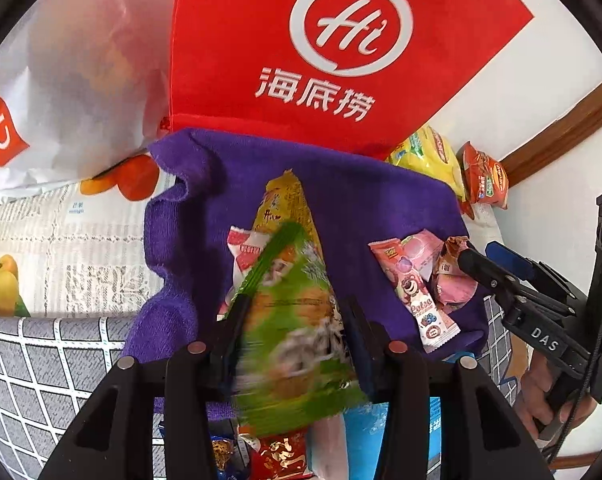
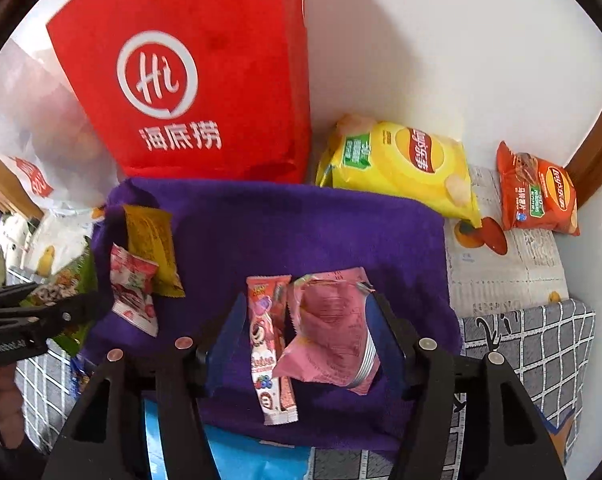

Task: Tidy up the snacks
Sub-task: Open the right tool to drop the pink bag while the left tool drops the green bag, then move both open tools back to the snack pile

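A purple cloth (image 1: 205,208) (image 2: 301,232) lies on the table with small snacks on it. My left gripper (image 1: 295,298) (image 2: 41,304) has a green snack packet (image 1: 297,340) (image 2: 67,280) between its fingers; the packet is blurred while the fingers are sharp, so it looks loose. Beyond it lie a yellow packet (image 1: 285,208) (image 2: 149,240) and a red-and-white sweet packet (image 1: 245,252) (image 2: 133,288). My right gripper (image 2: 306,300) (image 1: 485,256) stands open around a pink packet (image 2: 329,336) (image 1: 453,284) and a strawberry bar (image 2: 267,340) (image 1: 413,296), both resting on the cloth.
A tall red bag (image 1: 321,60) (image 2: 205,80) stands behind the cloth against the wall. A yellow crisp bag (image 2: 397,164) and an orange crisp bag (image 2: 537,192) sit at the back right. A white plastic bag (image 1: 81,60) is at the back left. More packets (image 1: 281,456) lie below the cloth's near edge.
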`<move>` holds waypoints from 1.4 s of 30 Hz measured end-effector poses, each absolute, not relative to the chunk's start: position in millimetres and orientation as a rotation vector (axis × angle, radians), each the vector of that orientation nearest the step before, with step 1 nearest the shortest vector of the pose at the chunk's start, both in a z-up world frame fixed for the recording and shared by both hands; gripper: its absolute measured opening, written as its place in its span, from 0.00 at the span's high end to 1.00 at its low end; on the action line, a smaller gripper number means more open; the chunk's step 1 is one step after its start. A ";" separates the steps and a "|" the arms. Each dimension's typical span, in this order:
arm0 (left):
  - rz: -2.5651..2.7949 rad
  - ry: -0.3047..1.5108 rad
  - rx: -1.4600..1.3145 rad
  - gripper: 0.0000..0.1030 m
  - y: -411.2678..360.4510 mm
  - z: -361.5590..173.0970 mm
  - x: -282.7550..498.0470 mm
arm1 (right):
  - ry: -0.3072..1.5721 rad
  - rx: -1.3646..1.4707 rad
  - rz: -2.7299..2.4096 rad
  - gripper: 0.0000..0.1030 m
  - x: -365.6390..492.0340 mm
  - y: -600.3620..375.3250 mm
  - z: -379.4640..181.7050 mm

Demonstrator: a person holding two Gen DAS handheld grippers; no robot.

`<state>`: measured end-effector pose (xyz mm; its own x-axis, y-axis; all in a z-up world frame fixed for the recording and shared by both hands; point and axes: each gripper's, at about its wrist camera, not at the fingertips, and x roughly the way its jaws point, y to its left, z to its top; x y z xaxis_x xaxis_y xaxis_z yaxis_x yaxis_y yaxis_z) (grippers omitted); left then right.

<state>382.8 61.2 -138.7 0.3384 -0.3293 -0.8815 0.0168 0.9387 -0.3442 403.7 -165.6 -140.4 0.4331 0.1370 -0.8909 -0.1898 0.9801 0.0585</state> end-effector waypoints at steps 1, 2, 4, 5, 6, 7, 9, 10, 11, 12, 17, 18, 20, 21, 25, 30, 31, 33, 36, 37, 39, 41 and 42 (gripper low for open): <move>-0.232 1.202 -0.293 0.48 60.9 -136.3 382.3 | 1.102 -0.044 0.202 0.40 403.4 -166.1 -138.8; -0.235 1.195 -0.293 0.45 60.7 -133.6 381.9 | 1.096 -0.035 0.201 0.40 402.8 -166.5 -137.3; -0.243 1.183 -0.299 0.42 61.0 -127.3 380.3 | 1.072 -0.027 0.197 0.40 400.7 -166.5 -132.2; -0.247 1.176 -0.301 0.42 61.6 -123.9 379.1 | 1.057 -0.027 0.191 0.40 399.4 -166.2 -129.6; -0.251 1.167 -0.302 0.41 62.0 -119.8 377.8 | 1.024 -0.025 0.182 0.40 396.5 -165.6 -124.1; -0.254 1.159 -0.302 0.41 62.4 -116.3 376.9 | 1.002 -0.024 0.180 0.40 394.6 -165.0 -120.4; -0.263 1.134 -0.303 0.41 64.5 -107.2 373.7 | 0.938 -0.023 0.184 0.40 388.2 -162.4 -108.4; -0.267 1.122 -0.301 0.41 65.2 -103.0 372.1 | 0.902 -0.026 0.186 0.40 383.7 -160.3 -101.4; -0.270 1.110 -0.298 0.41 65.8 -98.2 370.6 | 0.869 -0.030 0.189 0.40 379.2 -158.1 -94.6; -0.272 1.096 -0.295 0.41 67.2 -92.8 368.6 | 0.841 -0.032 0.192 0.40 375.1 -156.3 -89.0; -0.275 1.037 -0.285 0.41 73.4 -71.4 360.2 | 0.772 -0.073 0.176 0.40 361.0 -146.9 -70.7; -0.276 1.027 -0.286 0.41 75.0 -67.6 359.0 | 0.773 -0.079 0.164 0.40 359.2 -146.2 -69.4; -0.278 1.017 -0.295 0.41 77.1 -62.5 356.3 | 0.795 -0.077 0.157 0.40 354.2 -145.4 -67.4; -0.283 1.014 -0.300 0.41 77.6 -59.9 354.9 | 0.810 -0.067 0.172 0.40 351.5 -145.7 -67.0; -0.293 0.996 -0.294 0.41 75.5 -50.0 347.2 | 0.866 -0.073 0.183 0.40 335.4 -144.7 -67.8; -0.312 0.956 -0.295 0.41 76.7 -34.7 335.1 | 0.910 -0.113 0.190 0.44 300.9 -139.6 -68.0; -0.311 0.951 -0.296 0.41 77.1 -33.4 333.5 | 0.916 -0.117 0.187 0.45 294.1 -138.9 -67.7; -0.300 0.938 -0.285 0.41 77.6 -28.3 328.7 | 0.909 -0.140 0.174 0.46 278.5 -136.9 -65.4; -0.275 0.922 -0.260 0.41 77.8 -21.9 322.7 | 0.899 -0.156 0.158 0.47 258.5 -134.0 -61.0; -0.276 0.919 -0.260 0.41 78.5 -19.6 321.0 | 0.891 -0.157 0.165 0.47 248.0 -132.0 -58.8; -0.283 0.915 -0.266 0.41 79.8 -15.1 317.8 | 0.879 -0.160 0.174 0.47 233.7 -128.7 -55.8; -0.284 0.904 -0.271 0.41 82.0 -10.0 313.8 | 0.864 -0.167 0.185 0.48 221.7 -125.6 -52.3; -0.285 0.899 -0.271 0.41 83.2 -6.7 311.4 | 0.862 -0.165 0.187 0.48 215.9 -124.6 -50.8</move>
<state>311.4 83.2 -6.7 0.5902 -0.3534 -0.7258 0.1291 0.9288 -0.3472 215.9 -124.6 -50.8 0.6365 0.0964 -0.7652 -0.2297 0.9708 -0.0687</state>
